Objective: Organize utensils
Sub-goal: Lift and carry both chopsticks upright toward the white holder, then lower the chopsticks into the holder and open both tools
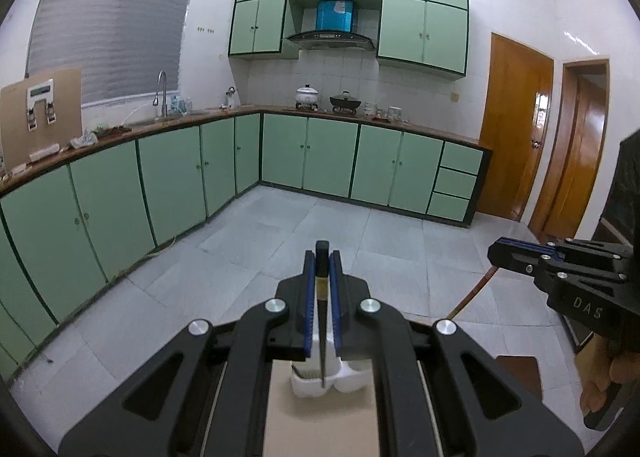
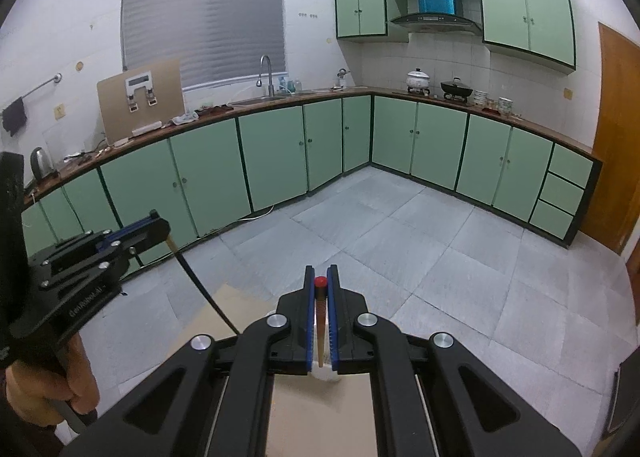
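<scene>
- While both claws are carried out over the kitchen floor, each is clenched on one long utensil: the left gripper (image 1: 322, 257) pinches a black-handled utensil (image 1: 322, 321) (dark shaft, pale band below the handle), and the right gripper (image 2: 320, 273) pinches a wooden stick with a red tip (image 2: 320, 321).
- Each utensil runs lengthwise between its claw's pads, the handle end poking out just past the fingertips and the rest trailing back and down beneath the claw.
- The white holder (image 1: 332, 379) sits directly under the left claw, behind its fingertips, on a pale table (image 1: 320, 425); the dark utensil's lower end hangs at or just above one of its compartments, though I cannot tell which, or whether it touches.
- From the right claw the same holder shows only as a white sliver below the pads, so the left hand looks nearer to a drop.
- My guess is the next move is a straight lowering, keeping the shaft upright so it clears the dividers.
- Nothing stands between utensil and holder; the two claws ride side by side, apart, and the green cabinets (image 1: 308, 153) are well off ahead.
</scene>
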`<state>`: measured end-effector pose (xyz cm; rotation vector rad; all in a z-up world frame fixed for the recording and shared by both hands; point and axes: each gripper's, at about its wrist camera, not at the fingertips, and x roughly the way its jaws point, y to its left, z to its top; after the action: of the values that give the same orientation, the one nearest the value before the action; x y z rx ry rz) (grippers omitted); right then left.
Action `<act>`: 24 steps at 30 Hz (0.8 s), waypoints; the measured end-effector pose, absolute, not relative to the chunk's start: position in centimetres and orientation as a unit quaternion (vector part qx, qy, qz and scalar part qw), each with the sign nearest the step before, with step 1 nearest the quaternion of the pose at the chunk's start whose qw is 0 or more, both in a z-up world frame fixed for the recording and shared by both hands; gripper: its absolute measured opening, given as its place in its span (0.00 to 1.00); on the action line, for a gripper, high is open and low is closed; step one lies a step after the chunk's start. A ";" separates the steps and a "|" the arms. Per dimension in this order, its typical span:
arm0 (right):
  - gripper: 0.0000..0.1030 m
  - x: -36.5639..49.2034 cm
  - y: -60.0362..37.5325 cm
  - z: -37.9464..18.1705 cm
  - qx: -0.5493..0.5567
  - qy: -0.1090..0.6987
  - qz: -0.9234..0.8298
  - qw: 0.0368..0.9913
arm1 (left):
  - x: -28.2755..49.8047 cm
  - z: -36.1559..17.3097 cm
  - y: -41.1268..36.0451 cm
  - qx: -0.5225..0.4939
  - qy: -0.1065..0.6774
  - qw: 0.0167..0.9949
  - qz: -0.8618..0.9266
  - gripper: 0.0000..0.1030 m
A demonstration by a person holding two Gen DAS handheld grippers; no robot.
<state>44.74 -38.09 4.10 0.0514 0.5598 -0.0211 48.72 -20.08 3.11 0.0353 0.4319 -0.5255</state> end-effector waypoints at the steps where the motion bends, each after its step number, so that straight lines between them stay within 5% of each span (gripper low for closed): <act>1: 0.06 45.3 -38.2 3.7 0.023 0.276 -0.013 0.961 | 49.1 2.8 -20.4 0.020 0.210 0.943 -0.259 0.06; 24: 0.06 51.8 -42.8 -8.1 0.105 0.328 -0.023 0.939 | 55.3 -8.5 -22.9 -0.005 0.217 0.943 -0.252 0.06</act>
<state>51.85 -42.81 -8.09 0.2149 0.6699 -0.0463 55.30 -22.86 -8.45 -0.0105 0.4416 -0.5140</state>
